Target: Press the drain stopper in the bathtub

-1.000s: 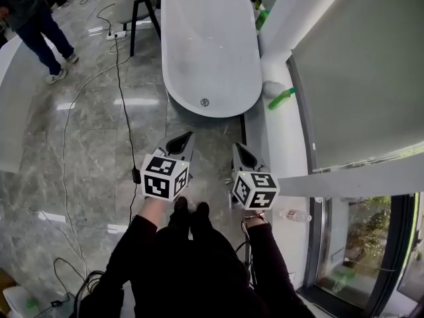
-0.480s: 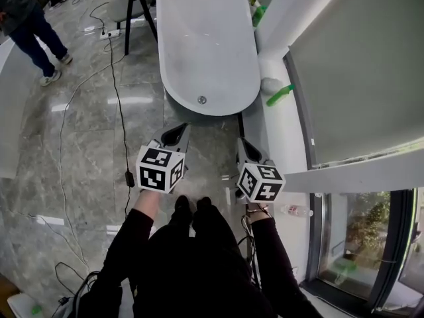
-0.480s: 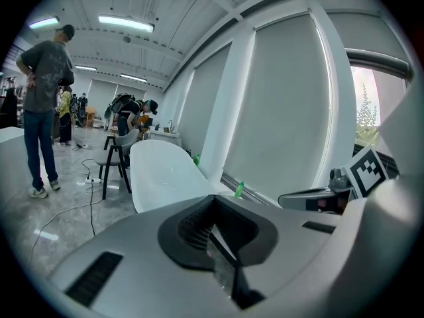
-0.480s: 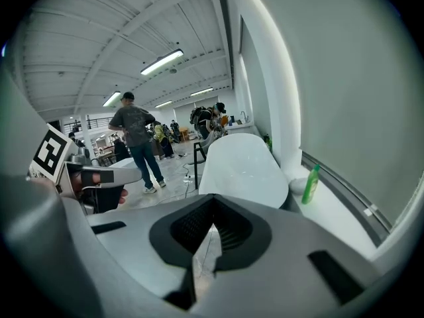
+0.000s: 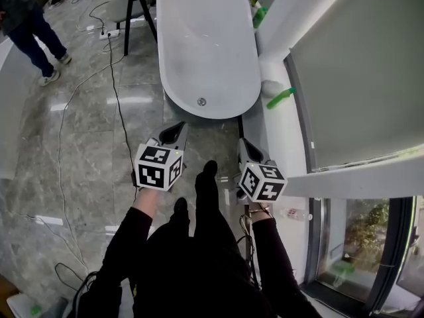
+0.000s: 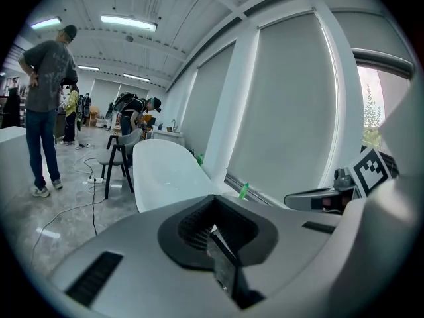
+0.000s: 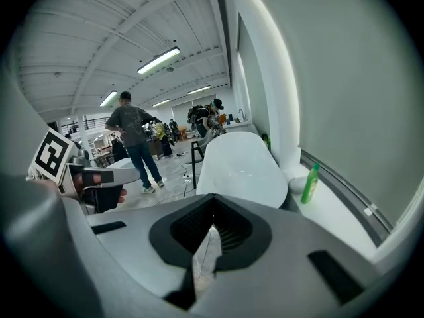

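Observation:
The white oval bathtub stands on the grey marble floor ahead, and its round metal drain stopper sits in the near end. My left gripper hangs above the floor short of the tub's near rim, jaws shut on nothing. My right gripper is level with it to the right, shut and empty as well. In the left gripper view, the left gripper points toward the bathtub. The right gripper view has the right gripper facing the bathtub; the stopper is hidden in both.
A green bottle lies on the white window ledge right of the tub. A black cable runs over the floor at left. A chair and a standing person are at far left. My shoe is between the grippers.
The person has stepped toward the tub, one shoe now forward between the grippers. Both grippers stay shut and keep nearly the same place in the head view.

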A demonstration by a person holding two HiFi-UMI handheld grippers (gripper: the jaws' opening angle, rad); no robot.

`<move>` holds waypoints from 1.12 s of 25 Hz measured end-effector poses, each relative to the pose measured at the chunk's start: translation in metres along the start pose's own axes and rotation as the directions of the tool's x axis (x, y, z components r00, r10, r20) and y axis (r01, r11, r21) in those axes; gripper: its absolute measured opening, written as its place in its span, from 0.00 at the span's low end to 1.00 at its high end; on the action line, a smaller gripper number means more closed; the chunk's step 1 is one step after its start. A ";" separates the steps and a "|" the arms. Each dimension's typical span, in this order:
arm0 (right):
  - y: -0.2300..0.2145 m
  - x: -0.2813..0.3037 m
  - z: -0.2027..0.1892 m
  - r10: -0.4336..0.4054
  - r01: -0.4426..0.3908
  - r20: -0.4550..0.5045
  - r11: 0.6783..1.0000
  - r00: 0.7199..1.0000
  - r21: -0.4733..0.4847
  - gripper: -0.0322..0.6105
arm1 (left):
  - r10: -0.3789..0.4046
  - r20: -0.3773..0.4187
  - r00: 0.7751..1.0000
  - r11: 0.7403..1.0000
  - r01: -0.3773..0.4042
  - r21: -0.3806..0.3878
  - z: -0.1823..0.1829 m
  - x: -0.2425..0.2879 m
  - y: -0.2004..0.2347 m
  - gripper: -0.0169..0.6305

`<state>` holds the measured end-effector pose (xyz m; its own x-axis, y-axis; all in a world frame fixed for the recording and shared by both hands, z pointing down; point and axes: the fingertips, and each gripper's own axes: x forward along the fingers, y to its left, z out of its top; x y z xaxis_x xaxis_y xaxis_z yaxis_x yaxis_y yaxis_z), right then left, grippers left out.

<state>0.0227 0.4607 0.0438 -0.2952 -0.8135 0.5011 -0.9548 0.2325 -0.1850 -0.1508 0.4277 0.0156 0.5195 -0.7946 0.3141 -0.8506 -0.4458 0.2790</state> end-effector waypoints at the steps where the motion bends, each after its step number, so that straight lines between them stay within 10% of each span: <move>1: -0.002 0.002 0.002 -0.001 0.001 0.002 1.000 1.000 0.002 0.05 | 0.001 0.001 1.000 1.000 -0.001 0.001 0.001 0.003 0.000 0.03; 28: -0.100 0.149 0.047 0.036 -0.034 -0.122 0.999 0.992 0.012 0.05 | 0.064 -0.128 0.990 0.997 -0.068 -0.030 0.006 0.171 0.047 0.03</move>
<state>0.0761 0.2912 0.0974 -0.3309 -0.7334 0.5938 -0.9436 0.2540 -0.2122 -0.1021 0.2689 0.0768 0.4702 -0.7622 0.4449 -0.8813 -0.3779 0.2839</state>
